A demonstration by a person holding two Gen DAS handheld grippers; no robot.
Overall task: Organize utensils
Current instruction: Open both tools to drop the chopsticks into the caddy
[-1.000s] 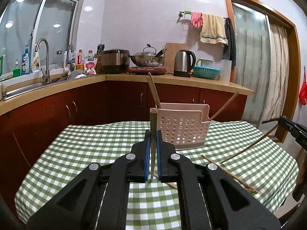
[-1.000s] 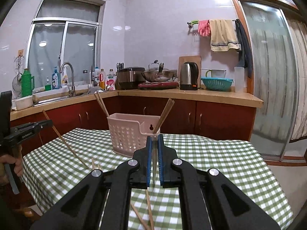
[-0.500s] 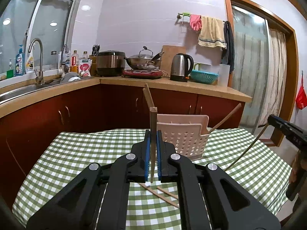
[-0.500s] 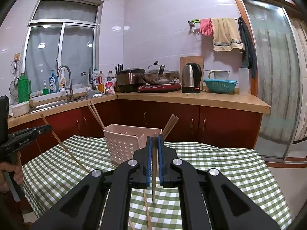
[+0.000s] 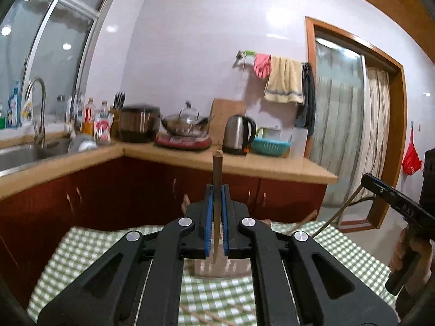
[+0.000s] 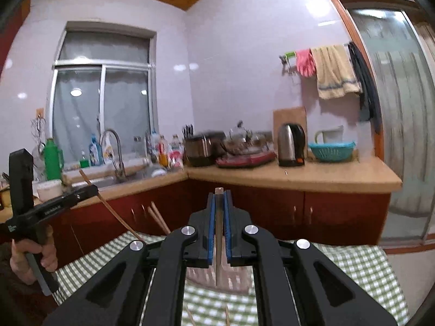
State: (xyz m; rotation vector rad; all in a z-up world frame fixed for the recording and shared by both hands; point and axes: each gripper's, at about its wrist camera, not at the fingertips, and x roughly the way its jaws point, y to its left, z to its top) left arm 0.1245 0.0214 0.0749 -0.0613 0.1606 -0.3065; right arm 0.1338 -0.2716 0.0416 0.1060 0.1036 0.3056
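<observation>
Only the right wrist view shows the green thermos [image 6: 53, 159] by the sink.

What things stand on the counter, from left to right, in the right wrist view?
Green bottle → faucet → knife block → rice cooker → wok → kettle → blue basket.

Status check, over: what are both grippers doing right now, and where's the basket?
Left gripper shut on a chopstick. Right gripper shut on another chopstick. Pink basket on the checked table, below both. Nothing in the way.
</observation>
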